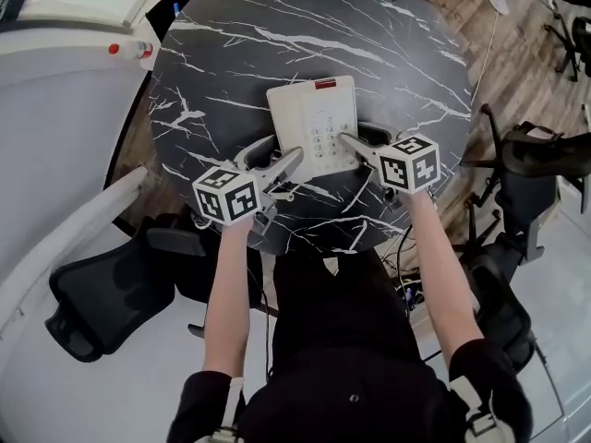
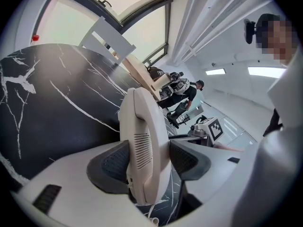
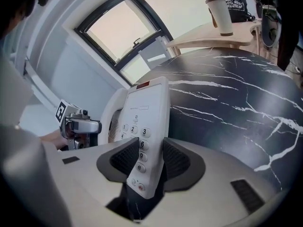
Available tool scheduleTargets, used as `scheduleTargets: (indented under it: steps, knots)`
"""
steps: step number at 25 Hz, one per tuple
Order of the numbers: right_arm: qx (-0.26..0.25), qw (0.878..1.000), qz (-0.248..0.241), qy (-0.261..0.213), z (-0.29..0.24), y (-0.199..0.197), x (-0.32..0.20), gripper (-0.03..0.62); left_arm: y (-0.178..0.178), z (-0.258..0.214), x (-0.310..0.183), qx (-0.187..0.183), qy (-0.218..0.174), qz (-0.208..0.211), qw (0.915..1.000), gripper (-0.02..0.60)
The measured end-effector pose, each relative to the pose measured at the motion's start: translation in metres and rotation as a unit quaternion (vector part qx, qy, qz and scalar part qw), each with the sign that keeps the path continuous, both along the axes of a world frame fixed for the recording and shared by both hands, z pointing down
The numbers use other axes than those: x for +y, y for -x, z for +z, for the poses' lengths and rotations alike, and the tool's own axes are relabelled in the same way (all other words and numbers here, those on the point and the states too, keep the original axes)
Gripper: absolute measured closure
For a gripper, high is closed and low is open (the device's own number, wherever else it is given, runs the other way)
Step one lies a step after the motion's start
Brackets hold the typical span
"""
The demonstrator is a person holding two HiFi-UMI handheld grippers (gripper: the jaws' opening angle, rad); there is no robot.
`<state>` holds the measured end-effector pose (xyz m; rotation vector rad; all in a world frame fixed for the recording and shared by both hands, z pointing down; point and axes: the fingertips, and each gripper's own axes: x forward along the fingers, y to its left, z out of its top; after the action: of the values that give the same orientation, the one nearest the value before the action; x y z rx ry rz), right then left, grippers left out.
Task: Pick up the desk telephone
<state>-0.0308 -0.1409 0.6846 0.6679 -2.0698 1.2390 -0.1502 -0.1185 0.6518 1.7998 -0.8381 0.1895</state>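
The white desk telephone point(image 1: 314, 123) lies near the front of the round black marble table point(image 1: 388, 53), handset on its left side, keypad on the right. My left gripper point(image 1: 282, 150) comes in from the lower left. In the left gripper view its pads point(image 2: 113, 162) sit against both sides of the handset point(image 2: 142, 141). My right gripper point(image 1: 355, 137) comes in from the lower right. In the right gripper view its pads point(image 3: 175, 160) clamp the phone's keypad edge point(image 3: 147, 126) from above and below.
A black office chair point(image 1: 102, 298) stands at the lower left, with more chairs point(image 1: 536, 155) at the right. A red-capped bottle point(image 1: 129, 49) lies on the white ledge to the left. Beyond the marble top, a wooden table holds a tumbler point(image 3: 220, 13).
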Motion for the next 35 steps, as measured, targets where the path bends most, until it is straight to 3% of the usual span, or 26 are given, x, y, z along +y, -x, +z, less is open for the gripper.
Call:
scheduleTargets:
  steps: [5, 14, 25, 35]
  knots:
    - [-0.021, 0.999, 0.026, 0.027, -0.009, -0.009, 0.015, 0.421, -0.008, -0.015, 0.006, -0.003, 0.000, 0.003, 1.0000, 0.305]
    - [-0.035, 0.999, 0.026, -0.004, -0.058, -0.029, 0.020, 0.422, -0.027, -0.065, 0.019, -0.004, -0.021, -0.030, 0.9993, 0.308]
    - [-0.072, 0.992, 0.030, -0.096, -0.148, -0.052, 0.017, 0.424, -0.053, -0.157, 0.026, -0.024, -0.114, -0.058, 0.9915, 0.308]
    - [-0.113, 0.975, 0.006, -0.193, -0.234, -0.059, 0.007, 0.425, -0.063, -0.243, 0.029, -0.052, -0.213, -0.078, 0.9726, 0.308]
